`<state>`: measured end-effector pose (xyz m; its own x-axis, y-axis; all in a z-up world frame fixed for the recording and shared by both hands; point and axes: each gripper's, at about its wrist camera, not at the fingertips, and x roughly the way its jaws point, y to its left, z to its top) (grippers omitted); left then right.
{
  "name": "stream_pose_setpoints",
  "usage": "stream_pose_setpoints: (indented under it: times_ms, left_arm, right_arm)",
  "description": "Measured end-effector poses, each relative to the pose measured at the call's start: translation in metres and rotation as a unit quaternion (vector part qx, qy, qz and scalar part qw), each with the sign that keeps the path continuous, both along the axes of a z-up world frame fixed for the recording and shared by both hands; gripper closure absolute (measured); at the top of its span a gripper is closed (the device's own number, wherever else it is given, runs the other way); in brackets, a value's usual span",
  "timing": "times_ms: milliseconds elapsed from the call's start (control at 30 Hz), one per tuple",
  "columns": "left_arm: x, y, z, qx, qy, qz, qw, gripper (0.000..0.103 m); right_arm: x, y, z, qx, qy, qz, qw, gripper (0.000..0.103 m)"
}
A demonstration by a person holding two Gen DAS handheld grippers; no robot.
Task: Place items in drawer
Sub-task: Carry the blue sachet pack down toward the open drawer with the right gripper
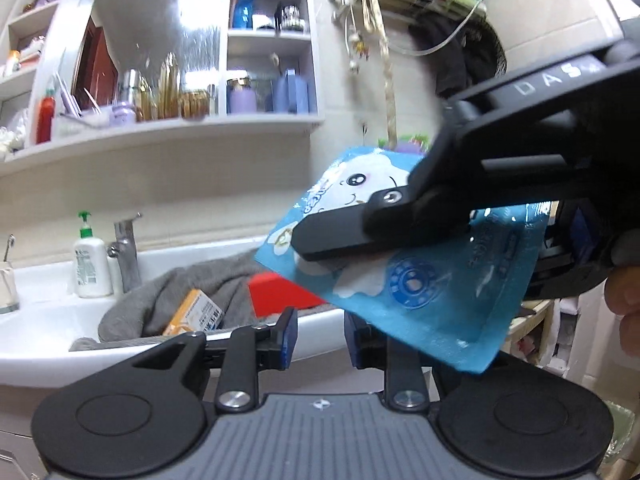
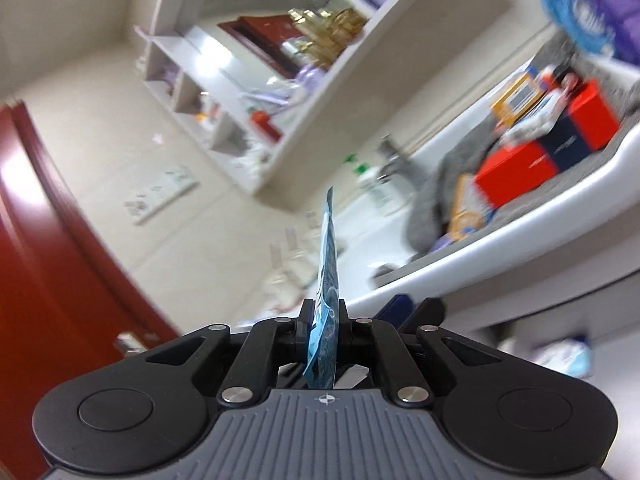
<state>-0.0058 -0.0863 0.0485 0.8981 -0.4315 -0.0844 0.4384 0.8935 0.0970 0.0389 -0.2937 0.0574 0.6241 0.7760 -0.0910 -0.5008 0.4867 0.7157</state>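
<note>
A flat blue pouch point(image 1: 420, 280) with a white cartoon face is held in the air in front of the sink. My right gripper point(image 1: 320, 246) is shut on it, reaching in from the right in the left wrist view. In the right wrist view the pouch point(image 2: 326, 280) stands edge-on between the shut jaws of my right gripper point(image 2: 325, 312). My left gripper point(image 1: 320, 336) is open and empty just below the pouch. No drawer is in view.
A white sink point(image 1: 60, 320) holds a grey towel point(image 1: 180, 292), an orange box point(image 1: 194, 312) and a red box point(image 1: 280, 294). A faucet point(image 1: 126, 252) and a lotion bottle point(image 1: 92, 264) stand behind. Shelves with bottles point(image 1: 160, 92) hang above. A red door point(image 2: 48, 260) is at left.
</note>
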Motion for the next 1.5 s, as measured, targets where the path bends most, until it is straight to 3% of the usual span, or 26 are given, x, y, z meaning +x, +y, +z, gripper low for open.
stream_pose_setpoints:
  times_ms: [133,433,767,1233,1500]
  left_arm:
    - [-0.017,0.014,0.000,-0.016,0.008,-0.016,0.9997,0.073]
    - [-0.020,0.017,-0.008,-0.011,0.044,-0.033,0.9984,0.073]
    - [-0.008,0.017,-0.024,0.010,0.108,-0.011,0.9940,0.073]
    - [0.005,0.025,-0.053,0.048,0.176,0.026,0.9829,0.073]
    - [0.012,0.033,-0.065,0.050,0.205,0.036,0.9768,0.069]
  right_arm:
    - [-0.011,0.006,0.003,-0.001,-0.004,0.025,1.000,0.095]
    - [-0.022,0.027,0.005,-0.046,0.000,0.040,0.998,0.095]
    - [-0.022,0.041,-0.011,-0.080,0.016,0.031,0.996,0.095]
    - [-0.022,0.072,-0.031,-0.210,-0.017,-0.026,0.977,0.095]
    - [-0.013,0.076,-0.041,-0.208,-0.003,-0.017,0.978,0.095]
